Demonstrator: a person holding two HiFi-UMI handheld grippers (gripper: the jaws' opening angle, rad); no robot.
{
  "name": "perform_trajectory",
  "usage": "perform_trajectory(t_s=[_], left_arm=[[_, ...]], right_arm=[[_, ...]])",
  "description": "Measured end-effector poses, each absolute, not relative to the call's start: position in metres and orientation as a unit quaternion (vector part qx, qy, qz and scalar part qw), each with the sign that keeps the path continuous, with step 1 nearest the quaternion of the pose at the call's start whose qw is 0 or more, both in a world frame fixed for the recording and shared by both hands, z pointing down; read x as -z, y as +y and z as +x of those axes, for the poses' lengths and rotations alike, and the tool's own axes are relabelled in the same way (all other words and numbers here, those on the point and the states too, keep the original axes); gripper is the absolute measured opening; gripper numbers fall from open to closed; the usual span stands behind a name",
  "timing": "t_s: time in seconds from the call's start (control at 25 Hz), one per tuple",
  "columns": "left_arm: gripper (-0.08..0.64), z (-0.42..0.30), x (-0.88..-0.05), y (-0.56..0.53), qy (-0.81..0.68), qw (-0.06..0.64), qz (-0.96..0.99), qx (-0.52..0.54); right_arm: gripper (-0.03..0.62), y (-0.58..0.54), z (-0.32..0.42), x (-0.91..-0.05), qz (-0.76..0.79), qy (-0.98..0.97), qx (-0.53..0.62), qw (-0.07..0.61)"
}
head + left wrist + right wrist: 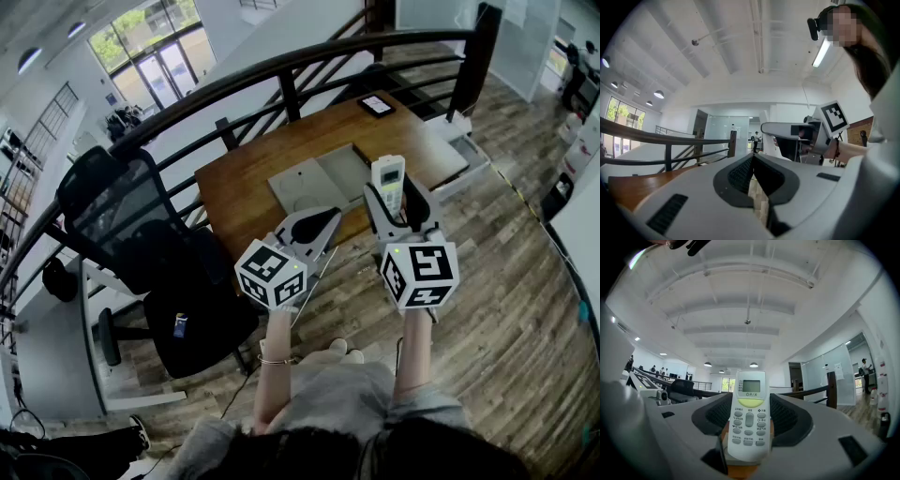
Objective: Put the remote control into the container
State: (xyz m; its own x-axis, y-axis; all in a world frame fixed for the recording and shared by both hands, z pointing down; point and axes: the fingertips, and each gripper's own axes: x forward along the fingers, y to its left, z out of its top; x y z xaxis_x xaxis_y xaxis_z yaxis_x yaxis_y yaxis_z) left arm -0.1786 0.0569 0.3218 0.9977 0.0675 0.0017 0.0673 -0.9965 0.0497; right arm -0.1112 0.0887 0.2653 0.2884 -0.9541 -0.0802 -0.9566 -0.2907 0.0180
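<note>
While both grippers are held up in front of the person, only the right gripper point(749, 397) carries a load. Its jaws stand wide and pinch the white remote control point(749, 427) by its long sides. The remote control stands upright between the jaws, with its button face toward that gripper's camera and its display end projecting past the jaw tips.

The left gripper point(752, 159) has its jaws pressed together at the tips with nothing between them. A narrow slit lower down shows only floor. Its view also shows the right gripper's marker cube point(833, 117) off to the right.

From the head view, the remote control appears over the near edge of the wooden table point(234, 192), overlapping the right part of the container point(307, 185). It is held in the jaws, not lying in the container.

The container is pale grey and shallow, and it sits at the middle of the table's near edge. It appears to be in two sections side by side; I cannot tell whether one is a lid.

A tablet point(377, 105) lies screen up at the table's far right corner. A black office chair point(131, 225) stands on the floor off the table's left end. A dark railing point(281, 67) runs along the table's far edge.
</note>
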Motion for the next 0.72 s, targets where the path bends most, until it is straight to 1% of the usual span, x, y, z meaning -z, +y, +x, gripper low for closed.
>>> perform_trajectory(t_s=[0.72], left_arm=[[0.003,-0.1712,-0.3247,0.0619,0.034,0.034,0.999,-0.004]], right_arm=[[0.253,0.0900,-0.1031,-0.2726,-0.793,0.608,-0.024,0.018]])
